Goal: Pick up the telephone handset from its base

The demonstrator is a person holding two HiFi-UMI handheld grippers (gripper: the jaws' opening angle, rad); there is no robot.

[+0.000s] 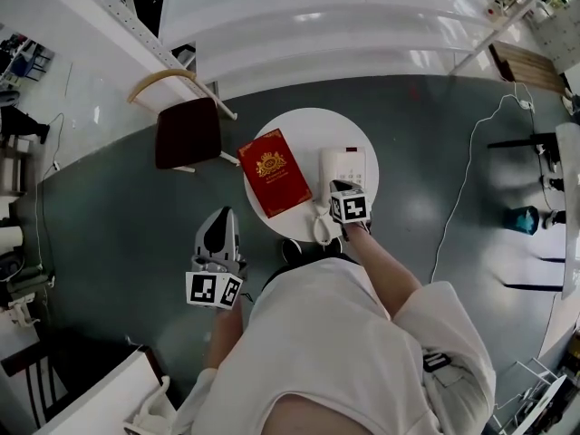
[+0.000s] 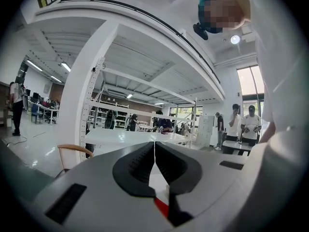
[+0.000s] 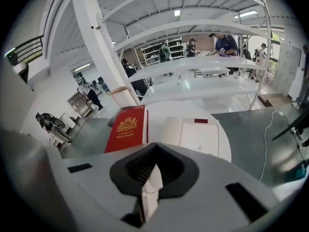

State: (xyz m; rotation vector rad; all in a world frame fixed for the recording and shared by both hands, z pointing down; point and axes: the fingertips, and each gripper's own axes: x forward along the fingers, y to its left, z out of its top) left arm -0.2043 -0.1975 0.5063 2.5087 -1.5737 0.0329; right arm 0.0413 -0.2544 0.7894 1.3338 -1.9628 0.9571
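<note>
A white telephone (image 1: 344, 168) stands on the right side of a round white table (image 1: 304, 130). Its handset (image 1: 327, 172) rests in the base along the left side, and a coiled cord (image 1: 320, 226) hangs at the near end. In the right gripper view the handset (image 3: 171, 129) and base (image 3: 200, 137) lie just beyond the jaws. My right gripper (image 1: 345, 193) (image 3: 155, 145) hovers over the phone's near end, pointing steeply down, shut and holding nothing. My left gripper (image 1: 218, 227) (image 2: 154, 145) is off the table to the left, pointing level, shut and empty.
A red book (image 1: 274, 172) (image 3: 126, 127) lies on the table left of the phone. A dark wooden chair (image 1: 188, 130) stands at the table's far left. White shelving (image 1: 335, 25) runs behind. A cable (image 1: 467, 179) trails on the grey floor to the right.
</note>
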